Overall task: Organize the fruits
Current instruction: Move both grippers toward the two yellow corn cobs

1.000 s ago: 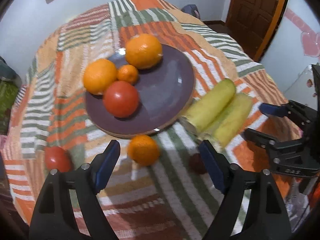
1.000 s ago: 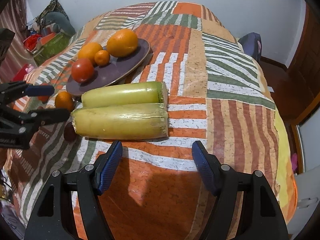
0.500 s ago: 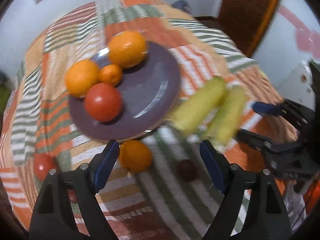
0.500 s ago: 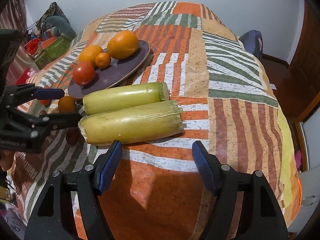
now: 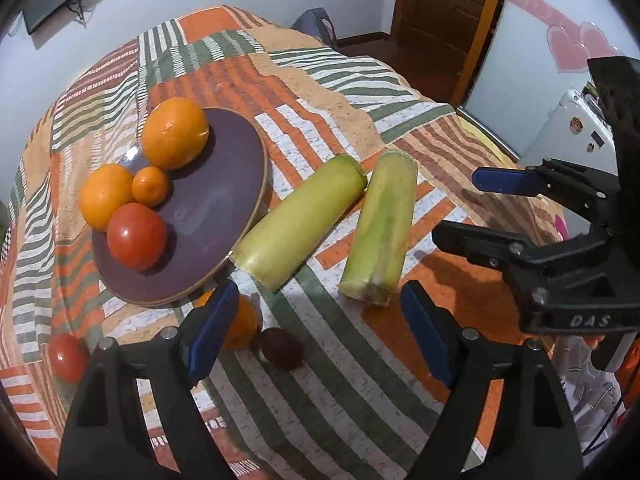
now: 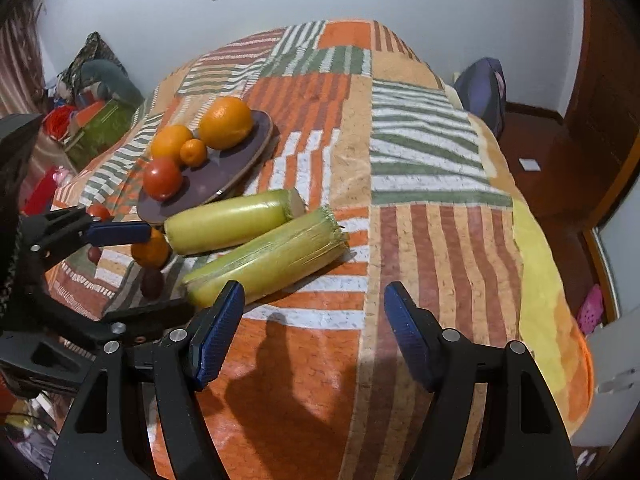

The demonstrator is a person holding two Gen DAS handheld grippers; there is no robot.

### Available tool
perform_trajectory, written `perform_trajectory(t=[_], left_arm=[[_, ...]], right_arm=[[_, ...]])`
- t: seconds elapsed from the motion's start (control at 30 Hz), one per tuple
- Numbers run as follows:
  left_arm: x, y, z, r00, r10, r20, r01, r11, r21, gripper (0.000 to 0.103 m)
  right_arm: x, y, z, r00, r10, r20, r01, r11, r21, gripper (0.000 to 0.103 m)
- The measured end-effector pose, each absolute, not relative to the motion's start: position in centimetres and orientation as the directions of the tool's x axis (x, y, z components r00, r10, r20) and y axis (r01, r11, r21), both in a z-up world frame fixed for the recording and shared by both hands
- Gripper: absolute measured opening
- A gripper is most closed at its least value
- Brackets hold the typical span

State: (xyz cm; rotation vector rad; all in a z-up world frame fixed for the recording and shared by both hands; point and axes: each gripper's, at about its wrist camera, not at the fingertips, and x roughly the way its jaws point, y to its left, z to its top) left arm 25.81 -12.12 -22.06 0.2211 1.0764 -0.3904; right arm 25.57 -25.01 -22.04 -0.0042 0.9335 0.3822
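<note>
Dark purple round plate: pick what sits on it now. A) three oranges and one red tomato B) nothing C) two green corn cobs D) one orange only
A: the dark purple round plate carries three oranges and a red tomato.

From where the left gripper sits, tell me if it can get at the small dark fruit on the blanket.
Probably yes: the left gripper is open, and the dark fruit lies bare just ahead, near its left finger beside the loose orange.
</note>
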Motion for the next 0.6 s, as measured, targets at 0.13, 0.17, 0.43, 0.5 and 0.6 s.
perform_trajectory(t=[0.13,0.17,0.43,0.5,0.6], left_arm=[[25.6,-10.0,-21.5,0.426,-0.205,-0.881,0.380,0.925,-0.032,0.083],[25.5,-9.4,-21.4,0.432,-0.199,-0.880,0.367,0.930,-0.030,0.083],[25.9,-4.1,-20.5,0.471,-0.171,-0.866,0.252,0.966,-0.053,0.083],[26.1,-3.6,-20.4,0.475,-0.179,-0.862,0.238,0.969,-0.069,0.083],[26.4,-3.3,-20.1,0.485,-0.189,-0.854,0.235,0.969,-0.081,0.083]], right_arm=[[26.1,-23.7,-21.8,0.531,0.334,-0.779,-0.346,0.924,0.161,0.069],[26.4,-23.4,-21.9,0.528,0.337,-0.780,-0.347,0.923,0.164,0.069],[27.9,-20.7,-23.2,0.502,0.322,-0.803,-0.320,0.932,0.173,0.078],[28.2,-20.4,-23.5,0.507,0.299,-0.808,-0.301,0.940,0.159,0.085],[28.8,-20.5,-24.1,0.500,0.278,-0.820,-0.273,0.949,0.155,0.090]])
